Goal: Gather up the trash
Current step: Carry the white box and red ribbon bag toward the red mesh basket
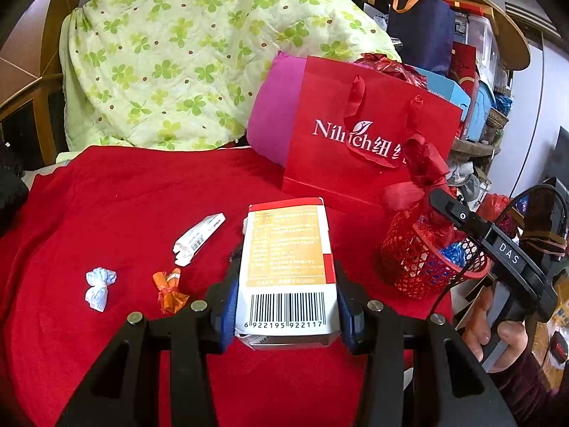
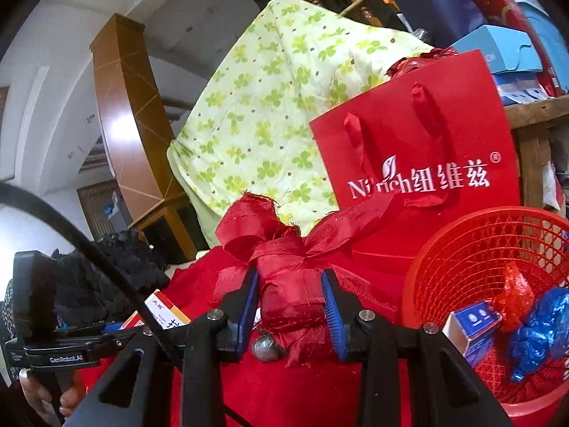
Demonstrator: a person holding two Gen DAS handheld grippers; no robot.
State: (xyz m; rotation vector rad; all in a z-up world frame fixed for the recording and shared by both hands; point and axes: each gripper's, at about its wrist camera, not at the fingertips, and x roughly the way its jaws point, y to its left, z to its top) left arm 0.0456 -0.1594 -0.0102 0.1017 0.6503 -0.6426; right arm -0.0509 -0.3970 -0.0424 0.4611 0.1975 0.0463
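Observation:
My left gripper point(image 1: 286, 311) is shut on a white, orange and red carton with a barcode point(image 1: 288, 267), held above the red cloth. My right gripper point(image 2: 290, 311) is shut on the red ribbon handle point(image 2: 284, 259) of a red mesh basket point(image 2: 458, 259), which holds a blue box point(image 2: 473, 323), blue foil and red foil. The basket also shows at the right of the left wrist view point(image 1: 419, 263). On the cloth lie a white wrapper point(image 1: 199, 235), an orange wrapper point(image 1: 170, 290) and a pale blue wrapper point(image 1: 99, 286).
A red paper gift bag point(image 1: 366, 138) stands behind the carton, with a pink cushion point(image 1: 274, 110) and a green-patterned quilt point(image 1: 185, 49) beyond. Cluttered shelves with boxes are at the right point(image 1: 476, 71). The red cloth point(image 1: 106, 195) covers the surface.

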